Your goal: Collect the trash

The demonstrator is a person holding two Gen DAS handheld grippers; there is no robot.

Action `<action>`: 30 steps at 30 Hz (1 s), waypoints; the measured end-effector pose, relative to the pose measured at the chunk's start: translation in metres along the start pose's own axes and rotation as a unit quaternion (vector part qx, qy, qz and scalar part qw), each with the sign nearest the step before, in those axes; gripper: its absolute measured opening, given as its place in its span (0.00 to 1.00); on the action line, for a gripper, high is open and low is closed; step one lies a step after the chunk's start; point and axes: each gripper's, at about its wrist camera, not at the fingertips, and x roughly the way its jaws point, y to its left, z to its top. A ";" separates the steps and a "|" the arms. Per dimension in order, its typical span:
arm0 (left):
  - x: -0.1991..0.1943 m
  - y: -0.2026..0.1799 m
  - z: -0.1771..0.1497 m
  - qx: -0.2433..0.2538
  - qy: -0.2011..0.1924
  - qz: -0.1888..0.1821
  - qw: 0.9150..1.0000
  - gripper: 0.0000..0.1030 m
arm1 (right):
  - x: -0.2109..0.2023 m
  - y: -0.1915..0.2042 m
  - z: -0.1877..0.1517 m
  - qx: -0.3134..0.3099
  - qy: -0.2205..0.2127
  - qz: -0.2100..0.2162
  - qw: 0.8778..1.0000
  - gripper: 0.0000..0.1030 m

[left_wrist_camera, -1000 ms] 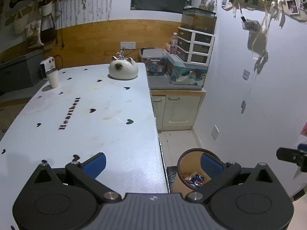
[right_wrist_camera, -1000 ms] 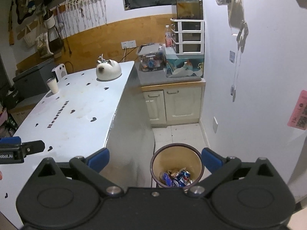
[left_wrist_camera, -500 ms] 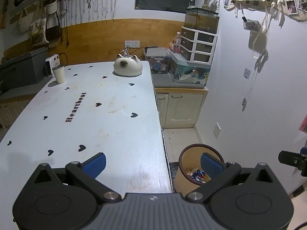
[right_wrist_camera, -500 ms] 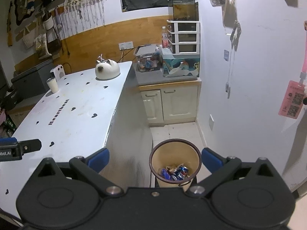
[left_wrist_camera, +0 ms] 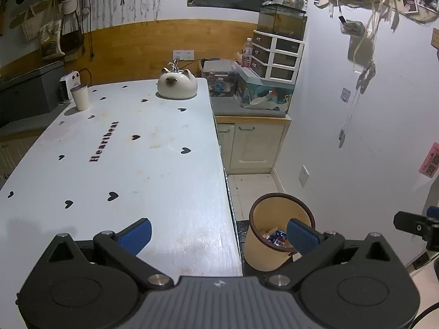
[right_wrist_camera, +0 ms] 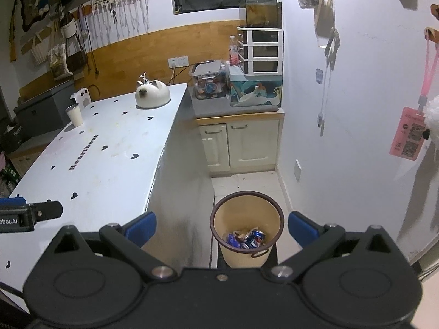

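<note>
Both tongs are held spread apart with nothing between the pads. The left gripper (left_wrist_camera: 219, 233) is poised above the near edge of the white table (left_wrist_camera: 123, 164), beside the trash bin (right_wrist_camera: 247, 229). The right gripper (right_wrist_camera: 221, 226) is held directly over that bin, which stands on the floor against the table's side. Crushed cans (right_wrist_camera: 248, 239) are seen lying inside it.

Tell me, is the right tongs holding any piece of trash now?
No, the right tongs stand wide open with nothing between the blue pads, and the crushed cans lie inside the trash bin on the floor.
</note>
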 end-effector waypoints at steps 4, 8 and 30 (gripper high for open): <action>-0.005 0.001 -0.004 0.002 -0.003 -0.003 1.000 1.00 | -0.006 0.003 -0.007 0.002 0.000 -0.004 1.000 1.00; -0.009 0.000 -0.008 0.005 -0.005 -0.008 1.000 1.00 | -0.013 0.004 -0.013 0.005 -0.002 -0.009 1.000 1.00; -0.020 -0.022 -0.006 -0.007 -0.014 0.006 1.000 1.00 | -0.019 -0.001 0.001 -0.031 -0.015 0.006 0.999 1.00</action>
